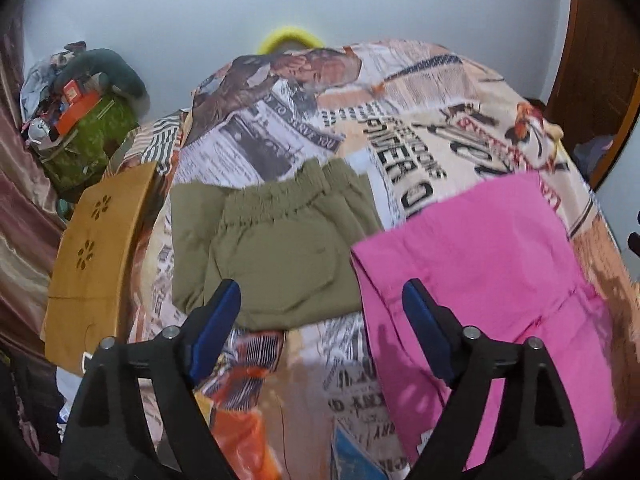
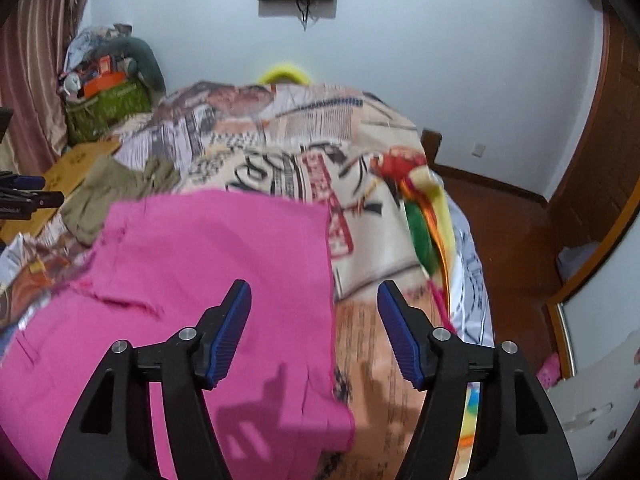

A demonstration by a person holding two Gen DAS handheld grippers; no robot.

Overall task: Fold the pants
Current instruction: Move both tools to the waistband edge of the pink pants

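Note:
Pink pants [image 1: 480, 280] lie spread flat on the newspaper-print bedspread [image 1: 380, 140]; they also fill the lower left of the right wrist view [image 2: 208, 272]. Folded olive-green pants [image 1: 280, 248] lie to their left, elastic waistband facing away; they also show at left in the right wrist view [image 2: 108, 196]. My left gripper [image 1: 322, 300] is open and empty above the near edges of both garments. My right gripper [image 2: 314, 300] is open and empty above the pink pants' right edge. The left gripper also shows at the far left of the right wrist view [image 2: 24, 196].
A yellow wooden board [image 1: 96, 256] lies at the bed's left edge. A green bag with clutter [image 1: 84, 136] stands in the back left corner. A curtain [image 1: 20, 220] hangs left. The wooden floor [image 2: 508, 232] and a door [image 2: 608, 152] are to the right. A multicoloured cloth [image 2: 424, 224] lies on the bed's right edge.

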